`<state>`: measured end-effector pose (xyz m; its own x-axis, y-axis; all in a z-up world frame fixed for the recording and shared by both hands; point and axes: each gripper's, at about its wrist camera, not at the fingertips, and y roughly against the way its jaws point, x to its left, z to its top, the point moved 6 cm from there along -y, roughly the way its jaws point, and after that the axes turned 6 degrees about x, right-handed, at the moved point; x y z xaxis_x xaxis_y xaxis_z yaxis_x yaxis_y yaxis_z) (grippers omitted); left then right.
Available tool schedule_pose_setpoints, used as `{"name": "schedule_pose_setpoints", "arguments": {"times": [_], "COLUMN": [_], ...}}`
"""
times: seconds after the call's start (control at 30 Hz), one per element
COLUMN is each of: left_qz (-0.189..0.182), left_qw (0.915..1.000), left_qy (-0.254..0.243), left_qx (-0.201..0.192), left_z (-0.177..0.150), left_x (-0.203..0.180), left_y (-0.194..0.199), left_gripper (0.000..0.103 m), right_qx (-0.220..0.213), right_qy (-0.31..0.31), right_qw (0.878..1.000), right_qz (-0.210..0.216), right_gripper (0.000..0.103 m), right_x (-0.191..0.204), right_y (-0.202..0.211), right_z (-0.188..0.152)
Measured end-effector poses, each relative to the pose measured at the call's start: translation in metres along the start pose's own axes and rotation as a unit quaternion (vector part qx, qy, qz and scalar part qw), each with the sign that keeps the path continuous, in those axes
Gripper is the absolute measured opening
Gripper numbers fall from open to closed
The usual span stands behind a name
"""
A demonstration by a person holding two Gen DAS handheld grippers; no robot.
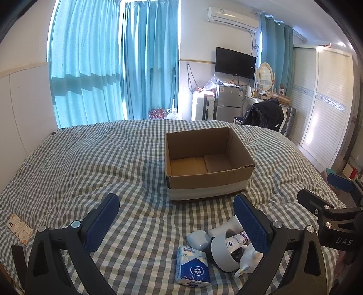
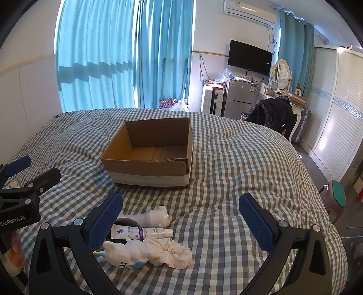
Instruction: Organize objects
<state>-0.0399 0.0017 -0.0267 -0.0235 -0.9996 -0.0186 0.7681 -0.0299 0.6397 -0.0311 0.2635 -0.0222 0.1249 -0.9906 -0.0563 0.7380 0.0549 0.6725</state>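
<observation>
Clutter sits on checked bed (image 1: 68,158) short of empty brown cardboard box (image 1: 204,154): blue tissue pack (image 1: 192,267), white plush toy (image 2: 127,251), white tube (image 2: 145,232). Left gripper (image 1: 175,222) and right gripper (image 2: 181,224) jaws released, empty. Best: take tissue pack square across its sides, lift clear, drop into box.

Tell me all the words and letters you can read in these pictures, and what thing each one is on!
"GenRobot.AI": on the left gripper's black body, right wrist view.
"DAS": on the right gripper's black body, cut off by the picture edge.
"BOP": big letters on the white tube; its smaller print is too small to read.
Tissue pack: a round logo and a word that looks like "Vinda", too blurred to be sure.
Air conditioner and fridge labels: too small to read.
</observation>
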Motion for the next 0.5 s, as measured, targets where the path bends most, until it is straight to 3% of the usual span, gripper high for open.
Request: {"name": "schedule_pose_setpoints", "arguments": {"times": [0.5], "left_qz": [0.02], "left_qw": [0.9996], "left_qy": [0.003], "left_qx": [-0.018], "left_z": [0.004], "left_x": [0.002], "left_y": [0.017], "left_gripper": [0.103], "right_qx": [-0.009], "right_qy": [0.004], "right_qw": [1.0], "right_qz": [0.007], "right_gripper": [0.102], "right_x": [0.003], "right_y": [0.012], "right_z": [0.003]}}
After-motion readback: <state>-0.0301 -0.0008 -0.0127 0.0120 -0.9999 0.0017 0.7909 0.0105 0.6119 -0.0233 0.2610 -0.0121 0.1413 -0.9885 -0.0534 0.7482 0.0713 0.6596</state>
